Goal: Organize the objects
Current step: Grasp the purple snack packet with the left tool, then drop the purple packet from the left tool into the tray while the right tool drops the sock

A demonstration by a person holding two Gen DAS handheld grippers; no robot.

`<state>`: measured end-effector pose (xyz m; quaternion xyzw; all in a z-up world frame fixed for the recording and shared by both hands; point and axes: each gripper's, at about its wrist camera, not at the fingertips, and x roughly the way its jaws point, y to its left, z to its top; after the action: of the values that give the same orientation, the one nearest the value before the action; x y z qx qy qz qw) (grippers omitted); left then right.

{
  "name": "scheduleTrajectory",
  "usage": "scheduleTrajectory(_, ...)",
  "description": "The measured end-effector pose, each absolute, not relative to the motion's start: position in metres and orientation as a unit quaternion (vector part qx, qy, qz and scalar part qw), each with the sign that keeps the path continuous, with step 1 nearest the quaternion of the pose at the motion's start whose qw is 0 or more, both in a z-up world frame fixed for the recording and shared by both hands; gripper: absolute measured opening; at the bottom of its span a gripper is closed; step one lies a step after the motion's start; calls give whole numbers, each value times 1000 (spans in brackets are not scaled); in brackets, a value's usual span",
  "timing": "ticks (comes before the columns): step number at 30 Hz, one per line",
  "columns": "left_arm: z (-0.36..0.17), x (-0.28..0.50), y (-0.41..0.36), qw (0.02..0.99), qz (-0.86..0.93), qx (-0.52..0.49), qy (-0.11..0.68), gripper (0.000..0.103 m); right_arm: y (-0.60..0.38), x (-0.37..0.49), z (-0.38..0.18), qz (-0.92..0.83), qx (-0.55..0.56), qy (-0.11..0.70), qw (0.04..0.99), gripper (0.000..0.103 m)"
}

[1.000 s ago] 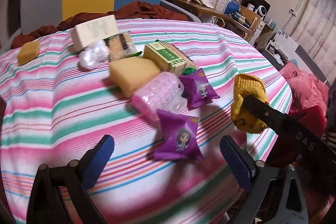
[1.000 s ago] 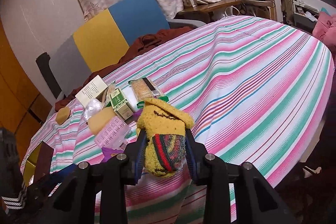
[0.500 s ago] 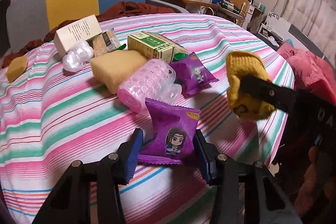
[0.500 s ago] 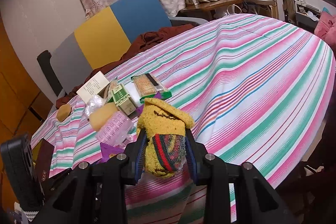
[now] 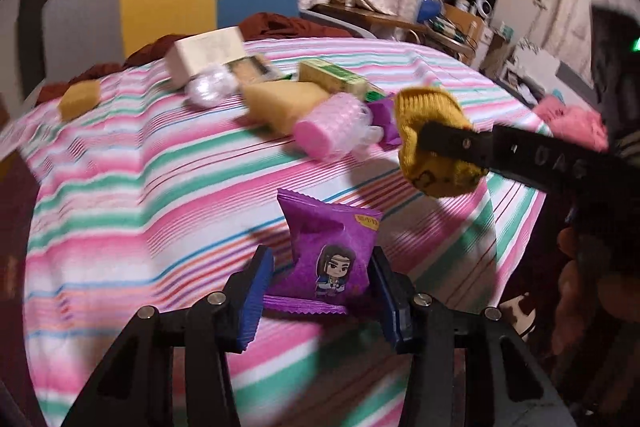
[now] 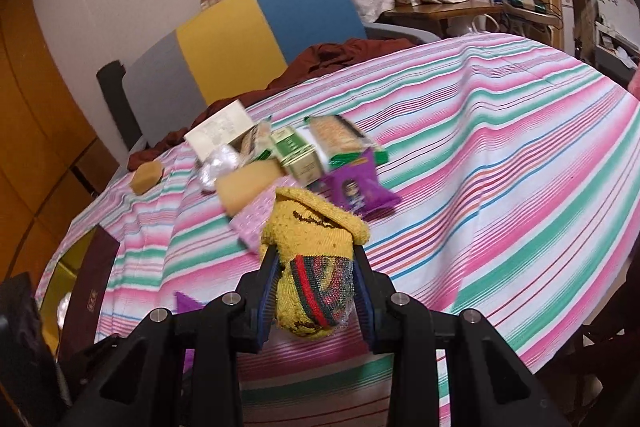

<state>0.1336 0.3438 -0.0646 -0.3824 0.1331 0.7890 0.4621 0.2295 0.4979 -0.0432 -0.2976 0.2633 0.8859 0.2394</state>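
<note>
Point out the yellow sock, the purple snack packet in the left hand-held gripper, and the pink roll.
yellow sock [image 6: 316, 259]: right wrist view, knit middle.
purple snack packet [image 5: 332, 251]: left wrist view, printed front.
pink roll [image 5: 320, 137]: left wrist view, round pink end.

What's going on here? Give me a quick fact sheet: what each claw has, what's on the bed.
left gripper: shut on the purple snack packet, which looks lifted off the cover
right gripper: shut on the yellow sock, held above the cover
surface: striped cover
still lying in a pile: second purple packet, pink roll, yellow sponge, green box, white box
lying apart: small sponge near the far left edge
</note>
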Motion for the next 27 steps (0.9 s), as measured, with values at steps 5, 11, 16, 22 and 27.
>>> scheduleTrajectory(5,-53,131,303,449,804,-376,101,49,480,219,-48,890,-315,244,222,34)
scheduleTrajectory(11,-34,118,249,418,830,-365,64,49,458,207,-45,898,-323,224,197,33)
scheduleTrajectory(16,-21,100,199,368,856,-361,30,49,437,195,-40,907,-324,211,169,34)
scheduleTrajectory(22,-14,70,138,289,887,-359,12,49,416,184,-34,913,-325,199,146,34)
scheduleTrajectory(27,-21,40,88,215,898,-384,-11,49,399,176,-25,918,-322,193,127,34)
